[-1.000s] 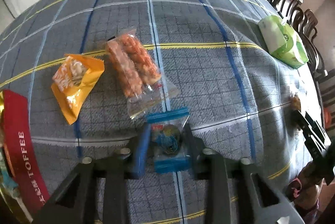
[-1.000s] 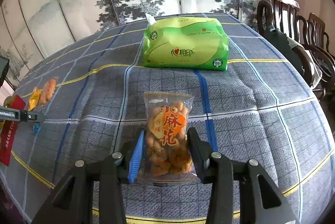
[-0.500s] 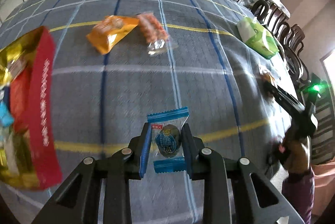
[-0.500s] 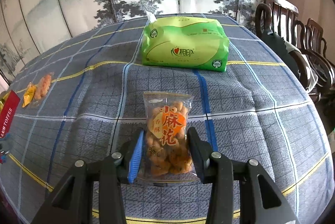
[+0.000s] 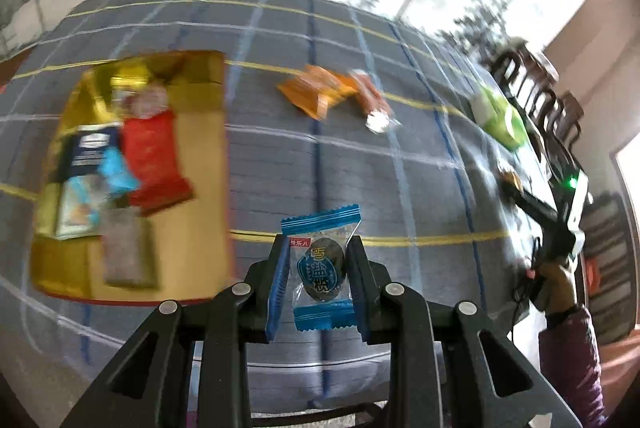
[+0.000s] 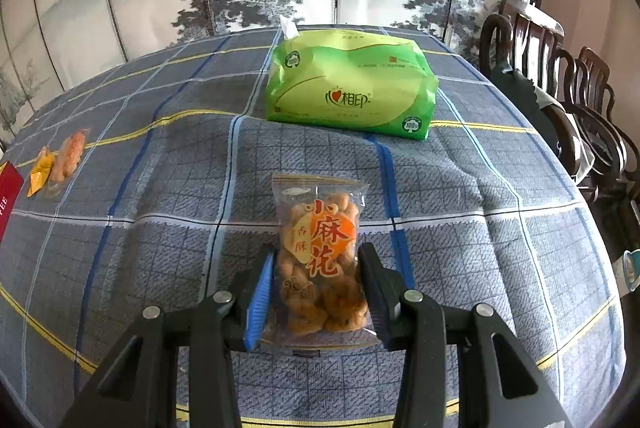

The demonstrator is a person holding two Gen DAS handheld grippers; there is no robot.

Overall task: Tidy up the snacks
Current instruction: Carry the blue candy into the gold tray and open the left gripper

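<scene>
My left gripper [image 5: 318, 252] is shut on a small blue-edged candy packet [image 5: 322, 268] and holds it above the checked tablecloth. Left of it lies an open gold box with a red rim [image 5: 200, 188], with several snack packets inside, among them a red one [image 5: 154, 156]. Farther back lie an orange packet [image 5: 310, 94] and a clear packet of orange snacks [image 5: 370, 100]. In the right wrist view my right gripper [image 6: 318, 264] is shut on a clear packet of fried twists [image 6: 320, 228], low over the cloth. That gripper [image 5: 516, 188] also shows at the left wrist view's right edge.
A green tissue pack [image 6: 352, 88] stands behind the twists packet. Dark wooden chairs [image 6: 560, 88] line the table's right side. The orange packet [image 6: 40, 172] and the box's red edge [image 6: 8, 188] sit far left. A painted screen stands behind the table.
My left gripper has carried the blue packet up and to the left, away from the two loose packets; the gold box has swung into view. The right gripper has stayed put.
</scene>
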